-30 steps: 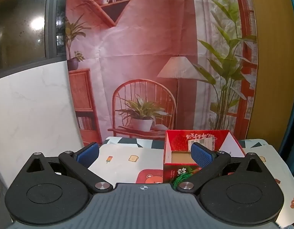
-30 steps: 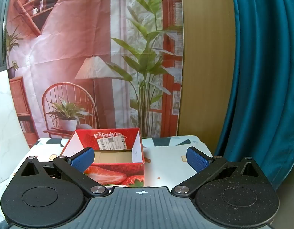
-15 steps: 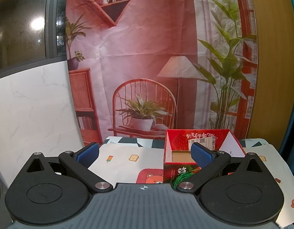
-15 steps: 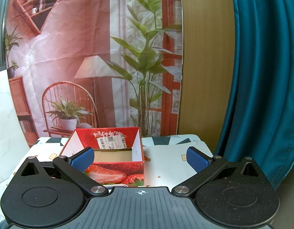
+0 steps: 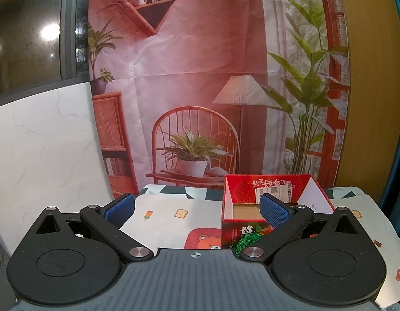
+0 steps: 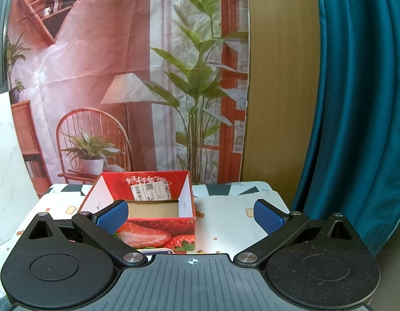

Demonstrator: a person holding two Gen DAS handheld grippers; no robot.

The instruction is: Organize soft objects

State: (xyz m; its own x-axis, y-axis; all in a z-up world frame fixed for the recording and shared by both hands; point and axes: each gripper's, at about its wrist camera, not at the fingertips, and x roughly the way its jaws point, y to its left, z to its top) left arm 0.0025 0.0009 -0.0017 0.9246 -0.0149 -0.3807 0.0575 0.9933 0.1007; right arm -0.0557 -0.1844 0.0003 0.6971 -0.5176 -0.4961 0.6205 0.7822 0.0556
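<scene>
Left wrist view: my left gripper (image 5: 197, 208) is spread wide and holds nothing. The strawberry carton (image 5: 275, 190) stands open at centre right, partly behind the right pad. No soft object shows clearly; a green tuft (image 5: 245, 242) sits low against the carton front.

Right wrist view: my right gripper (image 6: 190, 213) is spread and empty. The carton (image 6: 185, 199) lies centre left. I judge it light, thin-walled, easily dented; grip a wall edge.
</scene>
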